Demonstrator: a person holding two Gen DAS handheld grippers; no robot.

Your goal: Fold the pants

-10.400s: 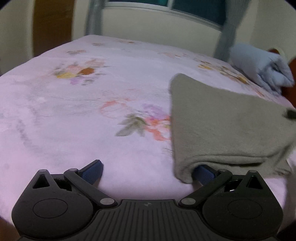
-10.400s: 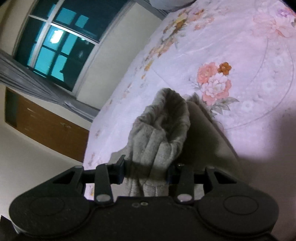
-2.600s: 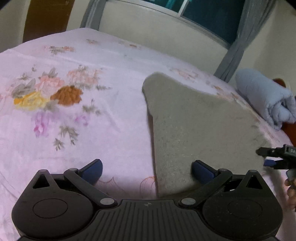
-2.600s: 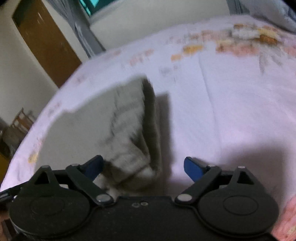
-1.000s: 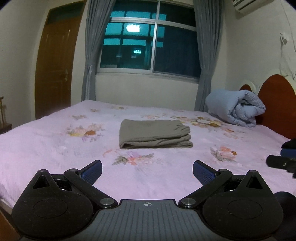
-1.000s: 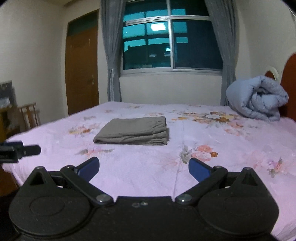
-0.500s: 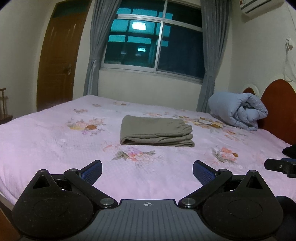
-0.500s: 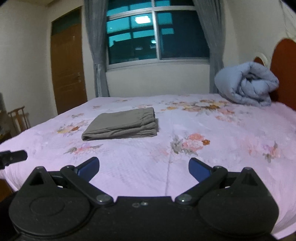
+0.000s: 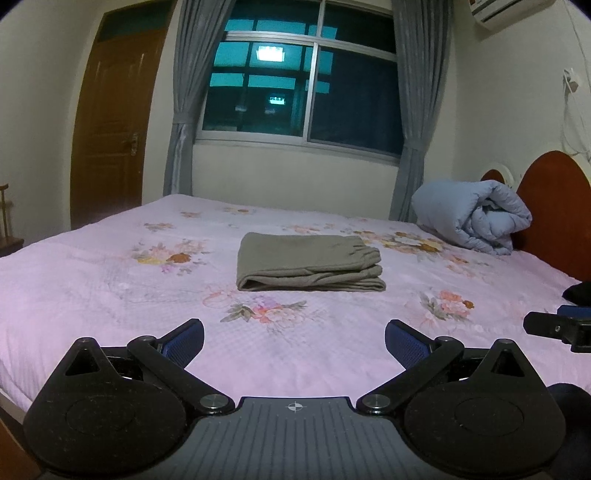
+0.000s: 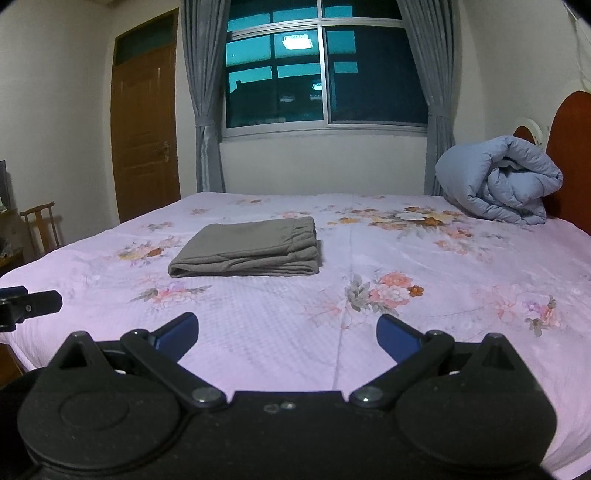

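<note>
Far left: a wooden chair (image 10: pixel 40 225) against the wall, then a brown door (image 9: pixel 114 122). Next, grey curtains (image 9: pixel 184 103) framing a dark window (image 9: pixel 303 85). Below, a bed (image 9: pixel 92 280) under a pink flowered sheet. In the middle of the bed, well apart from both tools: the pants (image 9: pixel 308 264), olive grey, folded into a flat rectangle, layered edges toward the right. Nothing between pants and cameras but bare sheet. Further right, a rolled blue quilt (image 9: pixel 476 218) at a red-brown headboard (image 9: pixel 550 206). Top right corner, an air conditioner (image 9: pixel 498 11).

Left gripper (image 9: pixel 293 341): jaws spread wide, empty, low over the near edge. Right gripper (image 10: pixel 287 332): likewise spread wide, empty, just beside it.
</note>
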